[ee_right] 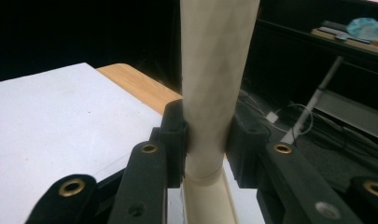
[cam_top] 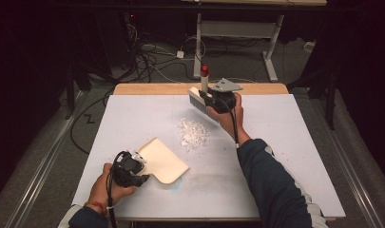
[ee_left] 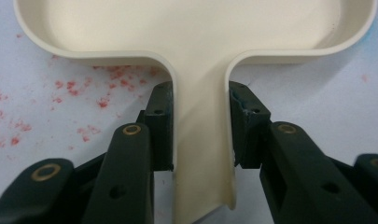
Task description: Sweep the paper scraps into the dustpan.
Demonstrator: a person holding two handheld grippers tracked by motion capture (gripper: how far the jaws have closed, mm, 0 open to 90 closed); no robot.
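Our left tool (cam_top: 133,168) sits near the 7 o'clock corner of the table (cam_top: 285,156), and its jaws are clamped on the narrow handle of the cream dustpan (cam_top: 162,160). In the left gripper view the two black pads (ee_left: 161,126) press flat against either side of that handle, with the dustpan (ee_left: 186,32) spreading wide beyond them and its floor bare. Its open mouth faces toward 1 o'clock, and it lies flat on the white sheet covering the table. Faint red specks (ee_left: 74,88) mark the sheet just beside the handle, at the left of that view.

Our right tool (cam_top: 219,100) is held above the far part of the table, around 12 o'clock from the middle, and its jaws grip the pale handle of a hand brush (cam_top: 199,97). In the right gripper view the pads (ee_right: 175,135) squeeze the cream handle (ee_right: 214,79), which rises upright between them. From the high view, the brush's bristle head hangs to the left of the tool, clear of the sheet, and the handle ends in a red tip (cam_top: 205,70) pointing toward the far edge.

Between the two tools lies a small heap of white shreds (cam_top: 192,133), near the middle of the table. It rests just beyond the dustpan's mouth, apart from it, and below the brush head at about 6 o'clock from it.

Past the sheet we see a strip of bare wood (cam_top: 157,89) along the far edge of the table.
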